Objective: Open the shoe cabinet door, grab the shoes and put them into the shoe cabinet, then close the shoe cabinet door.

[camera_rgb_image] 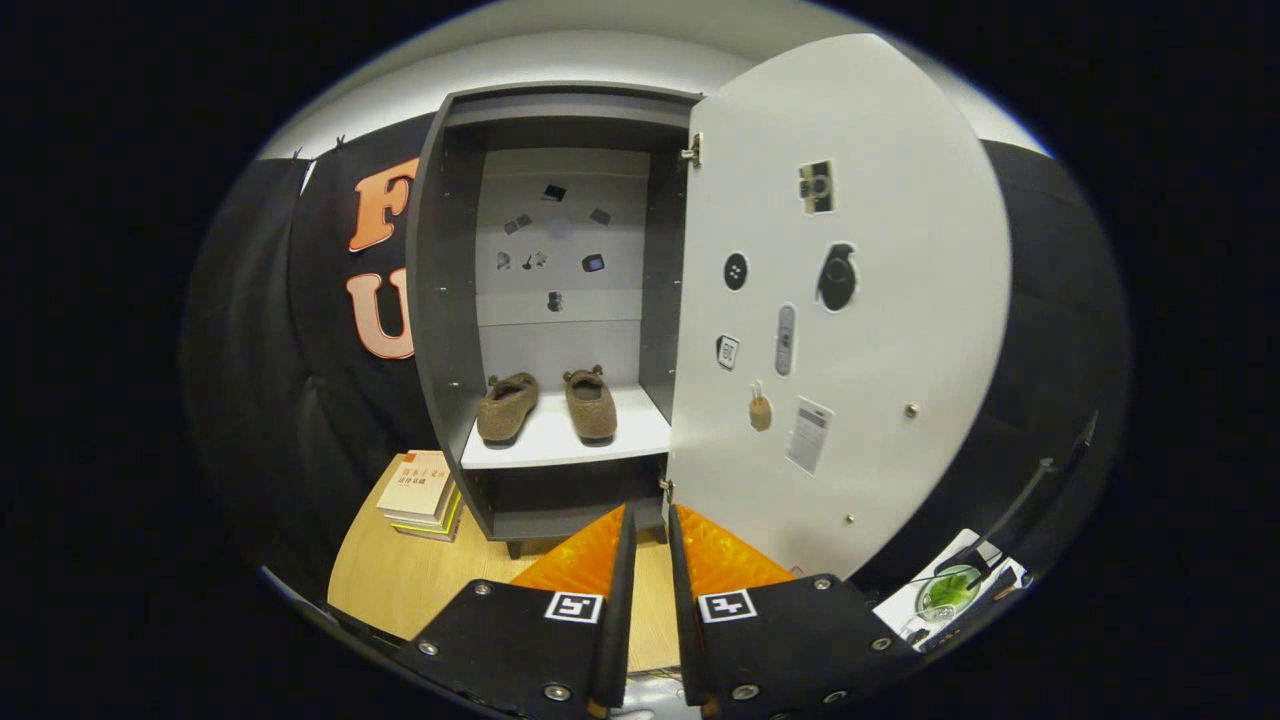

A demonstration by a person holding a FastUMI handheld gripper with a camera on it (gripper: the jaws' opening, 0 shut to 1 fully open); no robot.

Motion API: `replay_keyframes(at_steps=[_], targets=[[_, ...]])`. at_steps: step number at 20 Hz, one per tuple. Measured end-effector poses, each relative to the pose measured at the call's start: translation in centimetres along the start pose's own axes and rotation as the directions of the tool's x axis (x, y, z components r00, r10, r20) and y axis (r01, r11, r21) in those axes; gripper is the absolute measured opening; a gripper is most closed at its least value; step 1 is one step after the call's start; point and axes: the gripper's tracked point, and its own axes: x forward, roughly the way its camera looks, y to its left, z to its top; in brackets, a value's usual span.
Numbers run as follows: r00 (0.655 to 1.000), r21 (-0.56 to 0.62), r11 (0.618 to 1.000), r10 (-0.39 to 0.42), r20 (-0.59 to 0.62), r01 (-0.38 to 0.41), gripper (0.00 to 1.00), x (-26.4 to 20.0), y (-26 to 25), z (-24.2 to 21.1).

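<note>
The grey shoe cabinet (447, 300) stands ahead with its door (850, 300) swung wide open to the right. Two brown fuzzy shoes, one on the left (506, 406) and one on the right (591, 403), rest side by side on the white shelf (560, 445) inside, toes toward me. My gripper (648, 520) sits low in front of the cabinet's base, well short of the shelf. Its fingers stand almost together with a narrow gap and nothing between them. The fingertips (627, 520) point at the door's lower hinge corner.
A stack of books (420, 495) lies on the wooden floor left of the cabinet. Stickers dot the door's inner face and the cabinet's back wall. A white card with a green dish (948, 590) lies at the lower right, beyond the door. Black cloth walls surround the booth.
</note>
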Motion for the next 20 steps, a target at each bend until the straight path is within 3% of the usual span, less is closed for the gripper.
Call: replay_keyframes(at_steps=[6, 12, 17, 20], targets=[[0.996, 0.057, 0.995, -0.082, 0.029, 0.08, 0.23, -4.4, -7.1, -1.1], [0.991, 0.083, 0.989, -0.126, 0.04, 0.123, 0.3, -4.8, -13.6, -2.2], [0.996, 0.12, 0.989, -0.089, 0.031, 0.085, 0.36, -1.5, -17.7, -2.9], [0.999, 0.134, 0.991, -0.035, 0.034, 0.03, 0.45, 0.9, -18.9, -3.1]])
